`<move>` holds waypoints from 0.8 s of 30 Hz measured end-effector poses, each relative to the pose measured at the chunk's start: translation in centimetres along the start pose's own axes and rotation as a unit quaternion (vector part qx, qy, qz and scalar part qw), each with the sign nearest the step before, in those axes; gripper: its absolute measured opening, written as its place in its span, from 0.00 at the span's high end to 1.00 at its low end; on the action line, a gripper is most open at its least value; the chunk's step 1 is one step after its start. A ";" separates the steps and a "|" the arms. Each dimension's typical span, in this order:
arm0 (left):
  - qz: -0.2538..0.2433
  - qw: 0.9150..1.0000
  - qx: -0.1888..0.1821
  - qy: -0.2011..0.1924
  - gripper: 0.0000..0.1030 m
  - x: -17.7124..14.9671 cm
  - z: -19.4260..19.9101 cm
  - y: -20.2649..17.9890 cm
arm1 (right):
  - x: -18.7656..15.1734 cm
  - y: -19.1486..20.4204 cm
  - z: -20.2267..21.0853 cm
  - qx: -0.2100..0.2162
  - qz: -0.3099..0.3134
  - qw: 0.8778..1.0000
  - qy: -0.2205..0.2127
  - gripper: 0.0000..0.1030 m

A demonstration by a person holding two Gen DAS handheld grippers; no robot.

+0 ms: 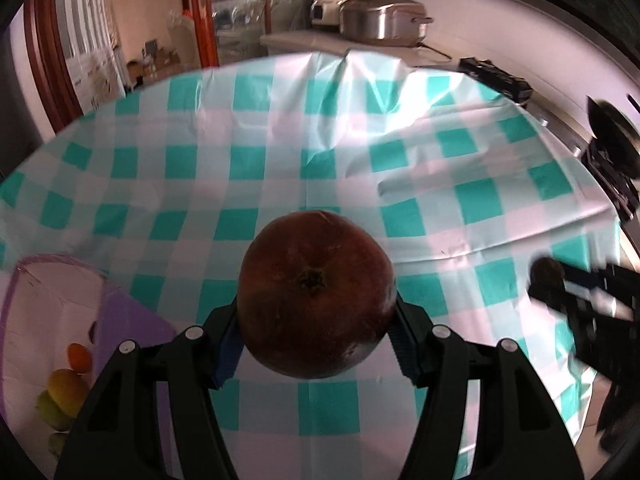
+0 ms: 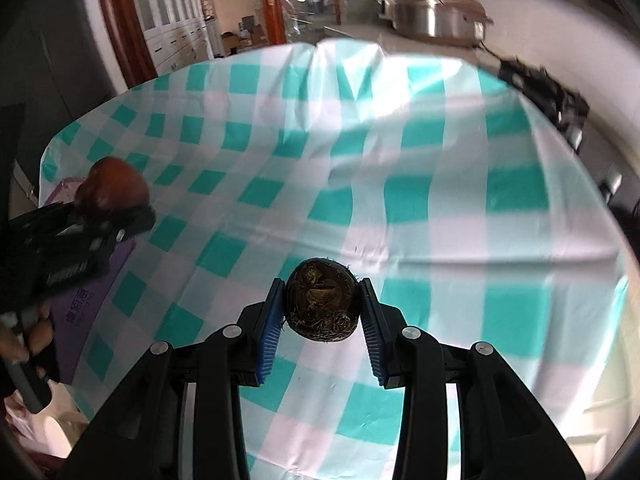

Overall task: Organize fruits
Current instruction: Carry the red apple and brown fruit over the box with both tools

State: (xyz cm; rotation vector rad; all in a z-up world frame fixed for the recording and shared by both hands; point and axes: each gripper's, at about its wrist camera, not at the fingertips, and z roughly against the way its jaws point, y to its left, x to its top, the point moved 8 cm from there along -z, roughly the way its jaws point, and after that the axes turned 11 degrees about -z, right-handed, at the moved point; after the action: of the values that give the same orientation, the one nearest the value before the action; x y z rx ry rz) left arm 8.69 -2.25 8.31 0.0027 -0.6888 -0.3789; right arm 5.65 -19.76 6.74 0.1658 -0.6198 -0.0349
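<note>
Now left tool (image 1: 316, 320) pinches a big round dark-red pomegranate-like fruit (image 1: 316, 294) between its blue ribbed pads, dried calyx facing the camera, fruit held clear above the teal-and-white checked plastic cloth (image 1: 280, 152) on the counter. Right tool (image 2: 322, 306) is pressed onto a small dark round fruit with a mottled brown-green rough skin (image 2: 321, 306), blue pads touching both sides, also up off the cloth. In the left wrist view, at 8 o'clock, a white-lined purple fabric box (image 1: 52, 304) stands open with an orange fruit (image 1: 79, 357), a yellow-orange one and green ones (image 1: 50, 410) inside; the right tool shows blurred at 3 o'clock. In the right wrist view the left tool with the red fruit sits at 9 o'clock over the purple box edge. A lidded steel pot (image 1: 382, 20) stands at 12 o'clock, beyond the cloth.
</note>
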 end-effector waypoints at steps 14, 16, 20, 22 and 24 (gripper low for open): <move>-0.023 0.999 0.017 0.015 0.39 -3.4 5.1 0.7 | 2.7 6.1 2.3 0.055 0.014 0.998 -0.005 0.64; -0.036 0.999 0.022 0.014 0.39 -3.5 6.0 1.2 | 3.0 7.9 2.3 0.077 0.013 0.997 -0.011 0.64; -0.046 0.998 0.034 0.011 0.39 -3.7 6.9 2.6 | 2.8 11.7 1.9 0.107 0.040 0.993 -0.017 0.64; -0.038 0.998 0.038 0.011 0.39 -3.8 7.0 3.5 | 2.7 13.5 1.6 0.120 0.066 0.990 -0.016 0.64; -0.031 0.998 0.045 0.013 0.39 -3.9 7.2 4.2 | 2.8 14.8 1.3 0.131 0.083 0.988 -0.009 0.64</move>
State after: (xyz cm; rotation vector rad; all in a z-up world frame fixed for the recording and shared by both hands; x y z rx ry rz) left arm 2.91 3.83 12.01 0.1149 -0.6805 -0.4069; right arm 6.92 -5.56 11.88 0.3689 -0.6529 0.2074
